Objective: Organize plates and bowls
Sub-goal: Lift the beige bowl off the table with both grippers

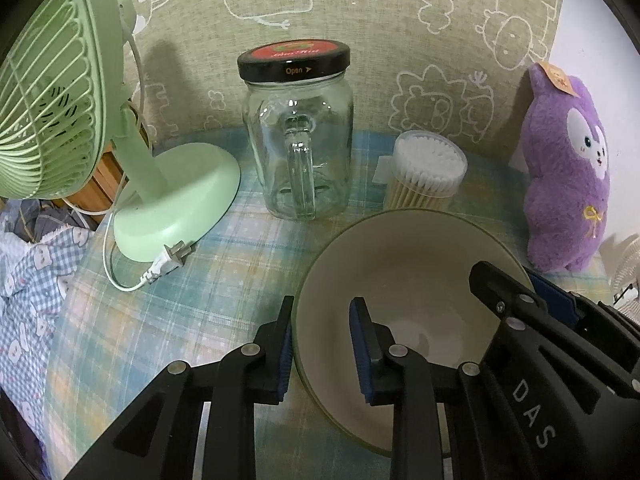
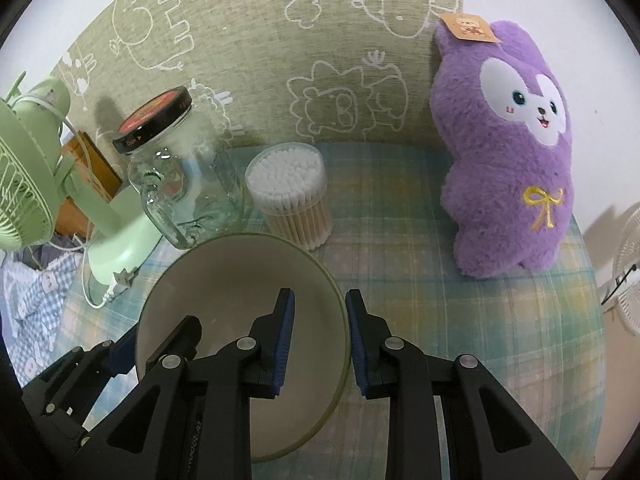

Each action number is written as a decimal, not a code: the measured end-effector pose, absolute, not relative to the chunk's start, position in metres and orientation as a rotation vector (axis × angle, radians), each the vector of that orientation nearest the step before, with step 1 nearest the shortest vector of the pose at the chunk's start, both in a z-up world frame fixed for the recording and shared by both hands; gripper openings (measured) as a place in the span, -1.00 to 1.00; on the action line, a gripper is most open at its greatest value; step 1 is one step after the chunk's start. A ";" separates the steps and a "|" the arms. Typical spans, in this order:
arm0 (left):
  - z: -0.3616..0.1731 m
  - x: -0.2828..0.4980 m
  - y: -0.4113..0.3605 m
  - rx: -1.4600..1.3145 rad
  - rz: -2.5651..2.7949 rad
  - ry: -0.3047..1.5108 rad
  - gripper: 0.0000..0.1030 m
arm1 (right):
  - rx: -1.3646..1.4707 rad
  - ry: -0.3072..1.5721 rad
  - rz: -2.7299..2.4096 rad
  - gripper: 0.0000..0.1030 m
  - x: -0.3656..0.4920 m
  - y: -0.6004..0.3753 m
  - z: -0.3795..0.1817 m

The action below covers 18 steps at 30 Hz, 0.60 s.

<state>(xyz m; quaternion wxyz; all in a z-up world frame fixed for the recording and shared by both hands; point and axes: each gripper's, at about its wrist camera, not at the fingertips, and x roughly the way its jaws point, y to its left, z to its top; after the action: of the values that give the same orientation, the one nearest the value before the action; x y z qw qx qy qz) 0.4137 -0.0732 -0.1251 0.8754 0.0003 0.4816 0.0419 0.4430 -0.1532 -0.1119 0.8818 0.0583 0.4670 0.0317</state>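
A: Where is the bowl [image 1: 404,304] found relative to each hand-held gripper?

B: It is set on the plaid-covered table [image 2: 460,320], in front of the jar [image 1: 298,136] and the cotton swabs [image 2: 290,196]. Its left rim is clamped by the left hand-held gripper [image 1: 324,350], one pad outside, one inside. Its right rim is pinched the same way by the right hand-held gripper [image 2: 320,346].

A: Which hand is nearer?

B: Neither can be called nearer; the bowl is held between them on opposite sides, so a level, joint lift is judged to be needed.
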 end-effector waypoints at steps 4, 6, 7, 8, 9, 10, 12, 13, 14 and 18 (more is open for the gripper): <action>-0.120 0.407 -0.075 0.014 0.084 0.999 -0.53 | 0.117 0.971 0.068 -0.42 0.436 -0.153 -0.107; -0.119 0.406 -0.075 0.013 0.085 0.998 -0.53 | 0.115 0.970 0.069 -0.42 0.432 -0.153 -0.104; -0.117 0.404 -0.075 0.011 0.084 0.998 -0.53 | 0.114 0.969 0.068 -0.42 0.430 -0.153 -0.103; -0.116 0.402 -0.075 0.012 0.083 0.996 -0.53 | 0.113 0.968 0.069 -0.42 0.428 -0.153 -0.101; -0.114 0.400 -0.075 0.011 0.082 0.994 -0.53 | 0.111 0.966 0.068 -0.42 0.428 -0.152 -0.100; -0.113 0.397 -0.075 0.009 0.081 0.993 -0.53 | 0.110 0.965 0.067 -0.42 0.425 -0.152 -0.098; -0.110 0.392 -0.075 0.008 0.081 0.991 -0.53 | 0.110 0.963 0.067 -0.42 0.421 -0.152 -0.096; -0.108 0.390 -0.075 0.008 0.079 0.989 -0.53 | 0.111 0.963 0.066 -0.42 0.419 -0.152 -0.094; -0.107 0.388 -0.074 0.010 0.077 0.989 -0.53 | 0.112 0.962 0.064 -0.42 0.416 -0.152 -0.092; -0.101 0.379 -0.074 0.013 0.074 0.984 -0.53 | 0.113 0.962 0.061 -0.42 0.410 -0.152 -0.089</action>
<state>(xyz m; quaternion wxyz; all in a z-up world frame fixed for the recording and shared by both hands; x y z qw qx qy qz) 0.3787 -0.0741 -0.1007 0.8806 0.0061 0.4724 0.0354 0.4097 -0.1516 -0.0885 0.8846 0.0545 0.4622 0.0295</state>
